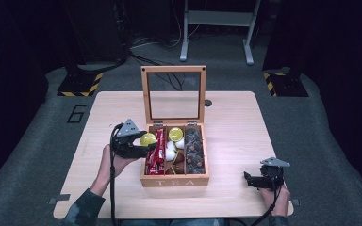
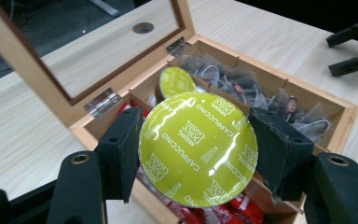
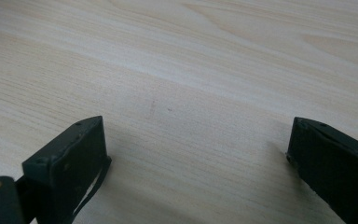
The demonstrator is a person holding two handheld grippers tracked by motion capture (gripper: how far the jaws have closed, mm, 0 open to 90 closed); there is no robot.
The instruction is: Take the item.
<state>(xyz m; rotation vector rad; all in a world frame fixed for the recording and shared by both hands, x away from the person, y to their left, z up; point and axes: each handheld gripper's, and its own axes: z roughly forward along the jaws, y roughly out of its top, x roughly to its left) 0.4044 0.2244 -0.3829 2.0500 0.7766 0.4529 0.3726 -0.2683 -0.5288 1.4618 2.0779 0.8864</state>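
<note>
So the left gripper had a green coffee capsule pinched between its pads, one black pad pressed on each side of the rim, foil lid facing the gripper's camera with the cappuccino print readable. In the high view the capsule sat right at the left edge of the wooden tea box, just above the red sachets in the left compartment. A second green capsule was lying in the middle compartment, a bit further in, and the tea bags filled the compartment on the far side. The lid of the box stood open and upright behind all that, so nothing blocked the way in or out from above. The thing that mattered most, I'd say: the capsule hung over the near-left corner of the box, with the middle compartment lying off to the gripper's right, so any move into that slot would go sideways across the red sachets, and any move out would go left onto bare table. The right gripper was way off on the other side, jaws spread with nothing between them, resting low over the table, so the left hand was clearly the one doing the job.
</note>
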